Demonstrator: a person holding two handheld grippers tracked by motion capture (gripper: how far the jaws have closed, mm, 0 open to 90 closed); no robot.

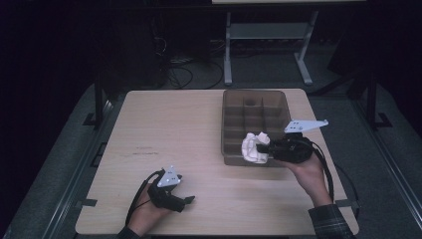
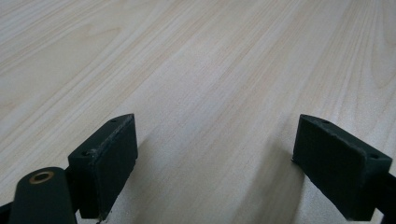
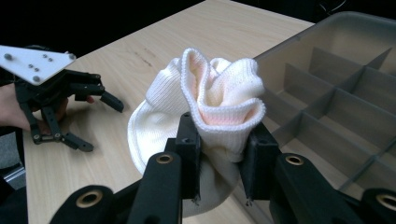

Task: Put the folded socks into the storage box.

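Right gripper [image 3: 219,154] clamped on a bunched white sock [image 3: 205,107], held above the near edge of the divided bin [image 1: 255,102]. Left gripper [image 2: 215,154] (jaws spread wide, nothing between) low over the wooden table [image 1: 164,129].

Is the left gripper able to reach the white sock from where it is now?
Probably not without moving. The left gripper rests open near the table's front edge, while the white sock is clamped in the right gripper at the divided bin's near wall. Bare tabletop lies between them, so nothing blocks the way.
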